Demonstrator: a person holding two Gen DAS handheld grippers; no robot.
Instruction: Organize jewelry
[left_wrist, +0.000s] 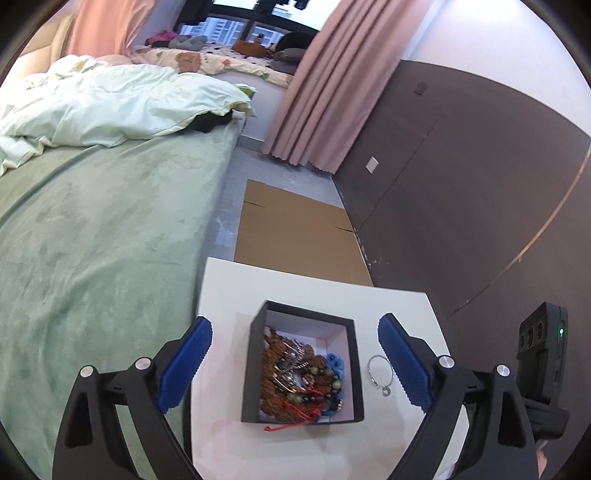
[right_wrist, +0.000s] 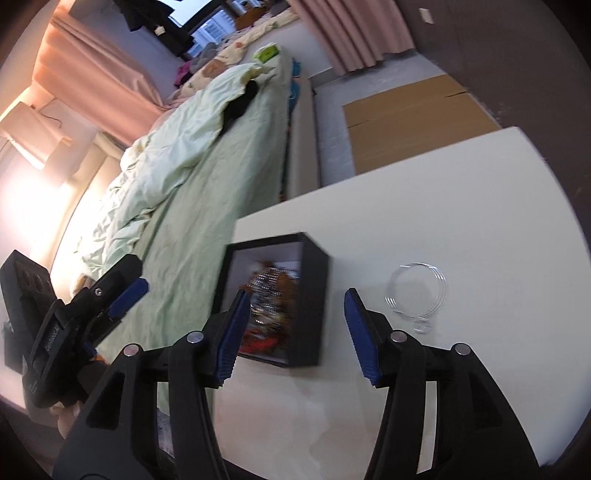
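Note:
A black open box (left_wrist: 354, 369) with a white inside stands on the white table (left_wrist: 229, 295). It holds a heap of beaded bracelets (left_wrist: 299, 380) in brown, blue and red. A silver wire bangle (left_wrist: 380, 373) lies on the table just right of the box. My left gripper (left_wrist: 295, 362) is open and empty, its jaws spread wide above the box. In the right wrist view the box (right_wrist: 314, 295) and bangle (right_wrist: 417, 291) show again. My right gripper (right_wrist: 295, 328) is open and empty over the box's near right side.
A bed with a green cover (left_wrist: 92, 240) and a pale duvet runs along the table's left edge. Flat cardboard (left_wrist: 295, 232) lies on the floor beyond the table. A dark wall (left_wrist: 461, 184) stands to the right. The other gripper (right_wrist: 74, 314) shows at the left.

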